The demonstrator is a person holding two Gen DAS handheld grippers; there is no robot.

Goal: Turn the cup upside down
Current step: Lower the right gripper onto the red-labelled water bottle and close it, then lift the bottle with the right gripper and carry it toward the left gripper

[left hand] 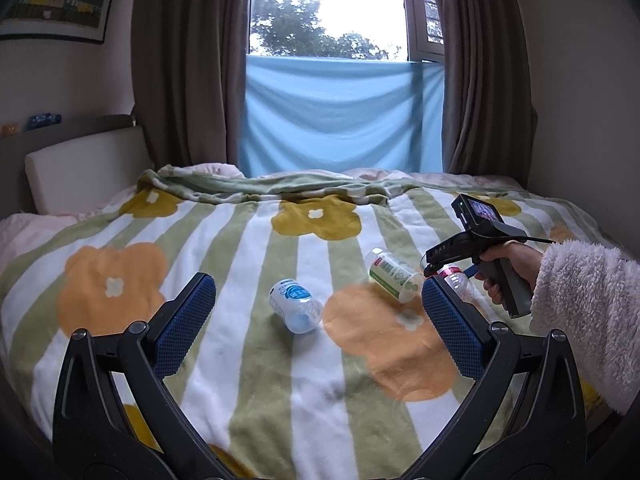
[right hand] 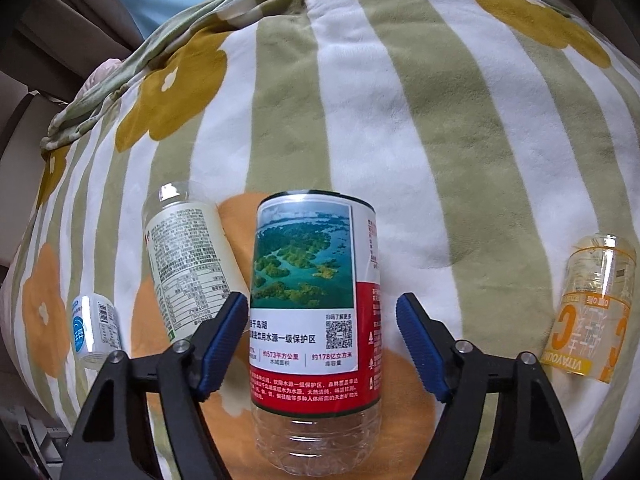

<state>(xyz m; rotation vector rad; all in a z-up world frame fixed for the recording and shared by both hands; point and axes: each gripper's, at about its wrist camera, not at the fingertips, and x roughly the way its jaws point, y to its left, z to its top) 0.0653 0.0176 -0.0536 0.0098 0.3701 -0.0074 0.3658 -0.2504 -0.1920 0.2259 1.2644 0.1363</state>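
A clear plastic cup with a red and white label and a lake photo [right hand: 316,320] lies between the fingers of my right gripper [right hand: 322,344]. The left pad [right hand: 224,340] touches its side; the right pad [right hand: 420,344] stands a little apart, so the jaws are open around it. In the left wrist view the right gripper [left hand: 472,256] is at the right, held in a hand, with that cup [left hand: 460,280] partly hidden. My left gripper [left hand: 316,320] is open and empty above the blanket, near a blue-labelled cup [left hand: 296,304] lying on its side.
A green-labelled cup [left hand: 394,276] lies tilted on the striped flower blanket [left hand: 280,380]; it also shows in the right wrist view [right hand: 184,264]. A yellow-labelled cup [right hand: 592,312] lies at the right. The blue-labelled cup [right hand: 96,332] is at the left. Curtains and a window stand behind the bed.
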